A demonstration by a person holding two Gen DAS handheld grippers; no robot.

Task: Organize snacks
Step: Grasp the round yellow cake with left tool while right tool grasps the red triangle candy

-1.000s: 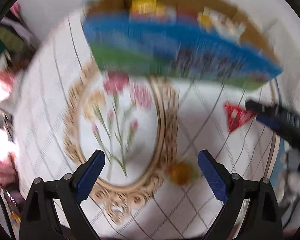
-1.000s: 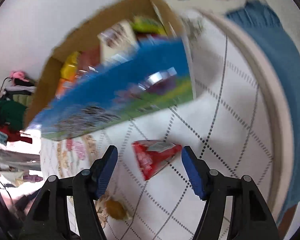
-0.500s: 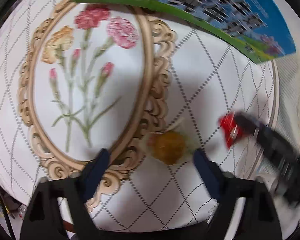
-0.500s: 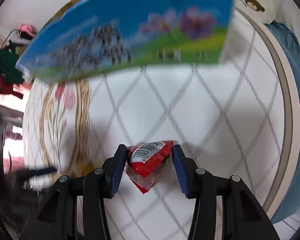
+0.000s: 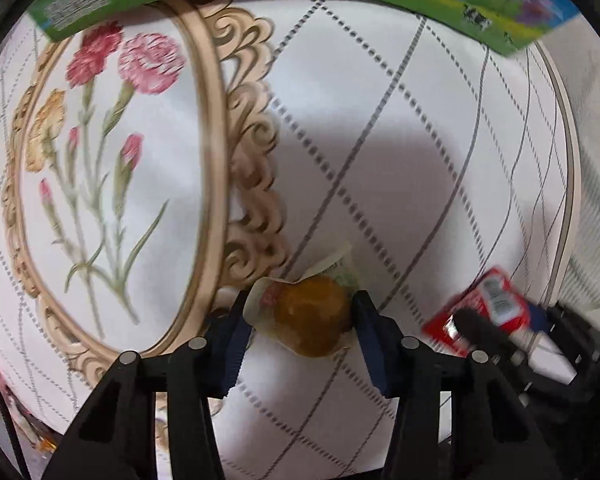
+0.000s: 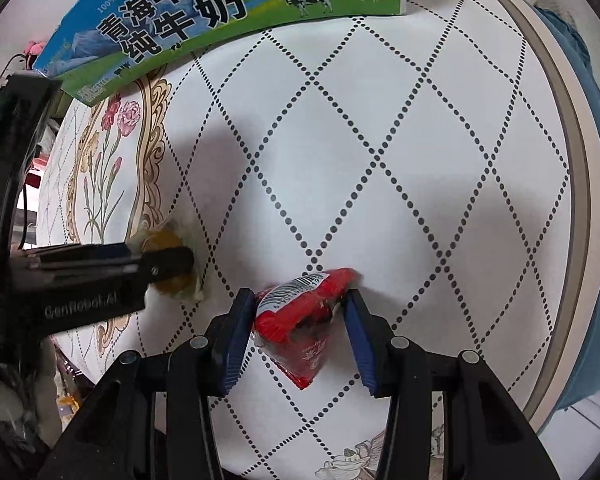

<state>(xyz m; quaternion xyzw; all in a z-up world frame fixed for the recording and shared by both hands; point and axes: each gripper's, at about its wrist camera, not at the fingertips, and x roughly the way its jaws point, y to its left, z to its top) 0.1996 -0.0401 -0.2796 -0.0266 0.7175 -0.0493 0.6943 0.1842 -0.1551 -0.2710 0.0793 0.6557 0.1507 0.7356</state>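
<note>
Pressing its blue pads against both sides of an orange-brown wrapped snack (image 5: 312, 322), the left gripper (image 5: 300, 332) has just been closing and is now holding it down on the white tablecloth (image 5: 400, 160), beside the tablecloth's gold floral frame. Off to its right, the right gripper (image 6: 300, 336) is clamping a red triangular snack packet (image 6: 300, 320), barcode facing up, between its own pads. Ahead of both grippers, a blue-and-green milk carton box (image 6: 220, 12) is standing on the cloth.
</note>
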